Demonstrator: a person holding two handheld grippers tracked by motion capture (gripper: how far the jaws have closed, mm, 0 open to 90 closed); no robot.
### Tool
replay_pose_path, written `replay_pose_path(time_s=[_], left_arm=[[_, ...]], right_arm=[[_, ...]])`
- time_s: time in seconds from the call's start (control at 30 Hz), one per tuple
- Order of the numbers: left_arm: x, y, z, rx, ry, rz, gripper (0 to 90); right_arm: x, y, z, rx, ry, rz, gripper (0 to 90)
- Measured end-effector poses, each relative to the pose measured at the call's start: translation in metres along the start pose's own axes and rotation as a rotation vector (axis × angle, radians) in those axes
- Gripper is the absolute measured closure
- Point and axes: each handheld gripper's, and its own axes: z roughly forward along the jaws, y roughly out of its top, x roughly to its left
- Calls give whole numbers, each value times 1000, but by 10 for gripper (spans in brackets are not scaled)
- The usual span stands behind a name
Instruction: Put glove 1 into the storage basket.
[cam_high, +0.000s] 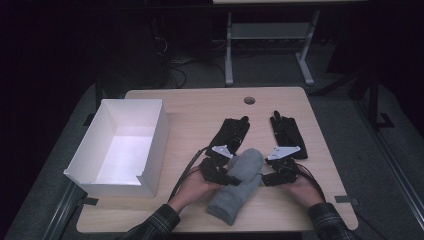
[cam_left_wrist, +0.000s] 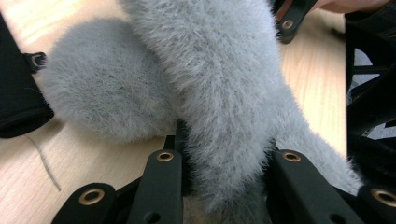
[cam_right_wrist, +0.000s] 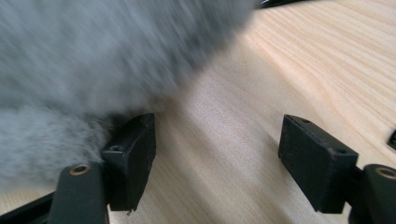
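Grey fuzzy mitten (cam_high: 239, 182) near the tabletop's front edge, centre — soft, light, limp. Left gripper (cam_left_wrist: 224, 161) clamped on its cuff; right gripper (cam_right_wrist: 217, 154) spread wide, holding nothing. Best pinched at the cuff — pile likely slippery.

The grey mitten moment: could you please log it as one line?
left gripper shut on grey mitten | right gripper open, beside mitten | white box left
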Motion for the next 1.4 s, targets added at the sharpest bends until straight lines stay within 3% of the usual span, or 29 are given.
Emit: replay_pose_path(time_s=[0.23, 0.47, 0.5, 0.6, 0.87, 0.97, 1.17, 1.2, 1.4], left_arm=[[-2, 4, -31, -65, -19, -27, 720], [1, 9, -58, -112, 15, -35, 719], [2, 11, -67, -133, 18, -56, 719], [4, 15, -76, -137, 21, -69, 719], [1, 36, -118, -148, 88, -58, 719], [1, 41, -129, -156, 102, -55, 719], [3, 52, -168, -164, 136, -54, 719], [3, 52, -168, -164, 136, -54, 719], [9, 55, -214, -198, 183, -71, 719]], right_arm=[[1, -3, 3, -25, 9, -2, 195], [2, -4, 5, -40, 14, -6, 160], [3, -4, 5, -40, 14, -3, 159], [3, -4, 5, -39, 13, -1, 157], [3, -4, 5, -38, 11, 0, 155], [3, -4, 5, -38, 11, 0, 155], [3, -4, 5, -36, 10, 0, 146], [3, -4, 5, -36, 9, 1, 145], [3, -4, 5, -36, 8, 2, 145]])
